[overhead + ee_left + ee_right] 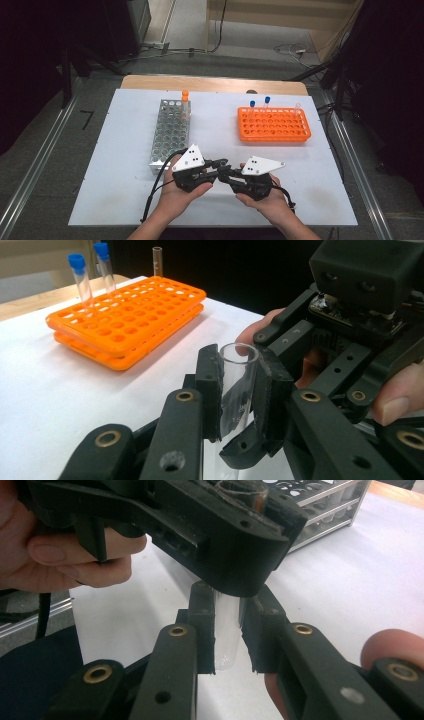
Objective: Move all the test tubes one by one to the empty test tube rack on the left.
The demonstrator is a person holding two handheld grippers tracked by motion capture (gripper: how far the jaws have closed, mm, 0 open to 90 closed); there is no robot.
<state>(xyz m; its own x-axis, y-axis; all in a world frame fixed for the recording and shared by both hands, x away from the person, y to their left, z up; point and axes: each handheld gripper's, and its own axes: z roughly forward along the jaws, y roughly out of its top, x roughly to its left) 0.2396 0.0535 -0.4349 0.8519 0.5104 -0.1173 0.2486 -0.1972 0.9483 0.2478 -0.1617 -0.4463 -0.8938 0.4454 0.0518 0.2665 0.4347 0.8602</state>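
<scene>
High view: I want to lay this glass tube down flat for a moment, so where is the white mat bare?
Bare mat lies left of the metal rack, right of the orange rack, and in the strip between the two racks. The near middle is crowded: both tools, left and right, clamp the tube there.

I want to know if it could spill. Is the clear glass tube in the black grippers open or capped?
Open. The clear glass tube shows a bare round rim with no cap, clamped between the left gripper jaws.
</scene>
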